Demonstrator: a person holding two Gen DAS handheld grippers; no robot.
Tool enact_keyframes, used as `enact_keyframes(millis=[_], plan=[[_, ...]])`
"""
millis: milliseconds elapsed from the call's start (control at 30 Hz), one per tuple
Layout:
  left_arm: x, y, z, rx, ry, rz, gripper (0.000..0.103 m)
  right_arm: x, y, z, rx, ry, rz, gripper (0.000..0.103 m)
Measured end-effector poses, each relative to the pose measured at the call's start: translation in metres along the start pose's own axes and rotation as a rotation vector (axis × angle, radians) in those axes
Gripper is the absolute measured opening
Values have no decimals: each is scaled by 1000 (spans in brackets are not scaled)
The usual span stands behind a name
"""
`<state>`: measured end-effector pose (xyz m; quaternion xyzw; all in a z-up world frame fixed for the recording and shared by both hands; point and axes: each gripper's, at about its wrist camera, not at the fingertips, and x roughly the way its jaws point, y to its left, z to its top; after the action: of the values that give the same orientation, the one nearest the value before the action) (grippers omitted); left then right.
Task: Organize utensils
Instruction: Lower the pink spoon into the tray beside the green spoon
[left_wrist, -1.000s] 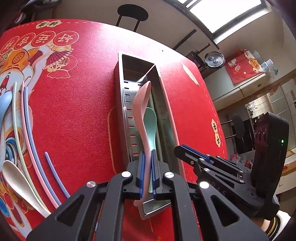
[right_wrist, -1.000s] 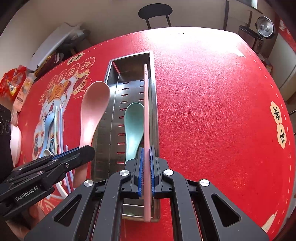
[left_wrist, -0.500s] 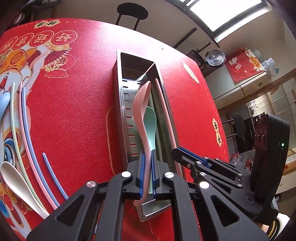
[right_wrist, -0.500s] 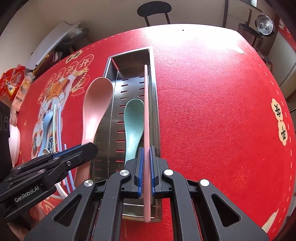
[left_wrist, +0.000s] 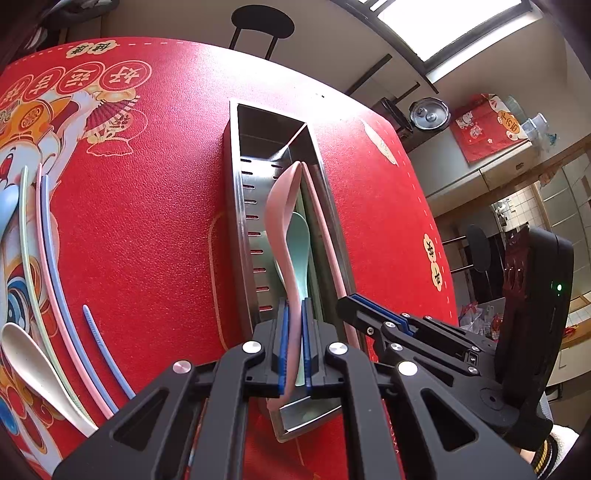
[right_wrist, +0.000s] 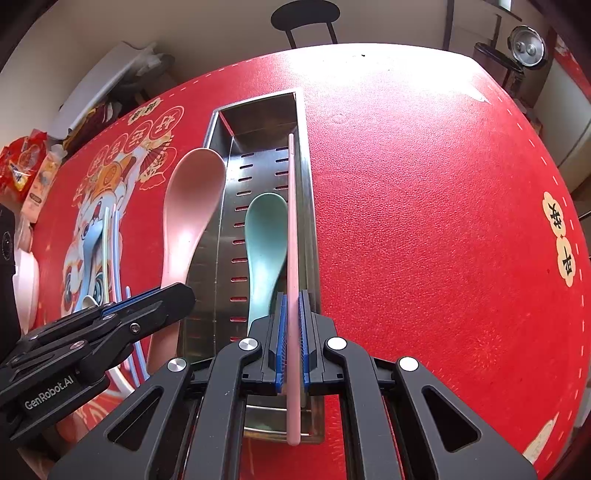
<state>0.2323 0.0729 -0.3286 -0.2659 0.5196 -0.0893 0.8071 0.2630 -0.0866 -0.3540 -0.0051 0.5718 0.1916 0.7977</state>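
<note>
Over the steel tray (right_wrist: 308, 206) in the middle of the red worktop (right_wrist: 424, 221), the left hand-held gripper (left_wrist: 293, 343) is clamped on a pink spoon (left_wrist: 280, 221), and the right hand-held gripper (right_wrist: 292, 339) is closed on a pink chopstick (right_wrist: 292, 221). A mint spoon (right_wrist: 264, 243) lies inside the tray. More chopsticks (left_wrist: 48, 258) and a white spoon (left_wrist: 33, 365) lie toward the worktop's left edge.

The right gripper (right_wrist: 292, 334) was clamped on a pink chopstick (right_wrist: 293, 229) lying lengthwise over the steel tray (right_wrist: 221, 221). A green spoon (right_wrist: 265, 243) lay inside. The left gripper (right_wrist: 162, 301) held a pink spoon (right_wrist: 186, 210) beside the tray's left wall.
</note>
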Motion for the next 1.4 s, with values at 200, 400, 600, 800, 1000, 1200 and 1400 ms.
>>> enact_keyframes(millis=[200,400,600,800,1000,1200,1400], plan=[[3,0,0,-15,4,-2,6,0,0,0,1,1,3,6],[5,-3,0,-11,4,10,6,0,0,0,1,1,3,6],[8,-4,0,-9,12,18,6,0,0,0,0,2,2,6],[11,-3,0,-14,19,22,7,1,1,0,0,3,2,6],[14,-3,1,-13,13,34,7,1,0,0,1,3,1,6],[15,-3,1,-18,-1,57,8,3,2,0,1,6,-2,6],[4,-5,5,9,-28,55,8,4,3,0,2,7,-3,6]])
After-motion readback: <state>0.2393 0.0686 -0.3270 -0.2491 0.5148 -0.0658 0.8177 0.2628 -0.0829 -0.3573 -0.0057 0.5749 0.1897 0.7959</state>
